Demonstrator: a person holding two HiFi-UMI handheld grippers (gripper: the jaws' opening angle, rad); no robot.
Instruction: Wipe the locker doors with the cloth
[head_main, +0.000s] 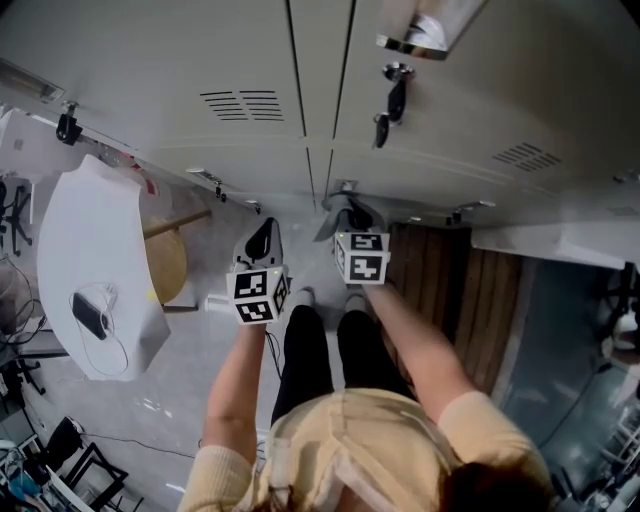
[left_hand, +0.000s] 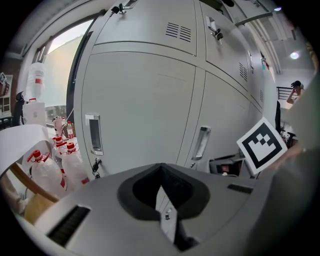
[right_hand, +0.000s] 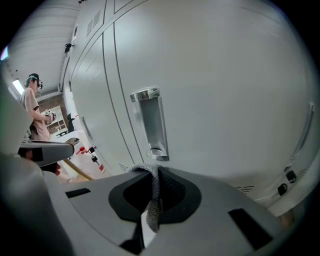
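Note:
Grey metal locker doors (head_main: 250, 60) fill the upper part of the head view, directly in front of me. My right gripper (head_main: 352, 214) is shut on a grey woven cloth (right_hand: 153, 195). In the right gripper view its tip is close to a lower door (right_hand: 215, 75), just below a recessed metal handle (right_hand: 150, 122). A fold of the cloth (head_main: 332, 226) hangs at the jaws' left side. My left gripper (head_main: 265, 234) is held a little back from the lockers, jaws shut and holding nothing. It faces two lower doors (left_hand: 145, 100) with handles (left_hand: 93, 134).
A white table (head_main: 60, 230) with a black device (head_main: 90, 315) stands at left, with a wooden stool (head_main: 168, 262) beside it. Plastic bottles (left_hand: 50, 172) sit near the lockers. Keys (head_main: 385, 120) hang from an upper door. Wooden slats (head_main: 450, 285) lie at right. A person (right_hand: 34, 107) stands far off.

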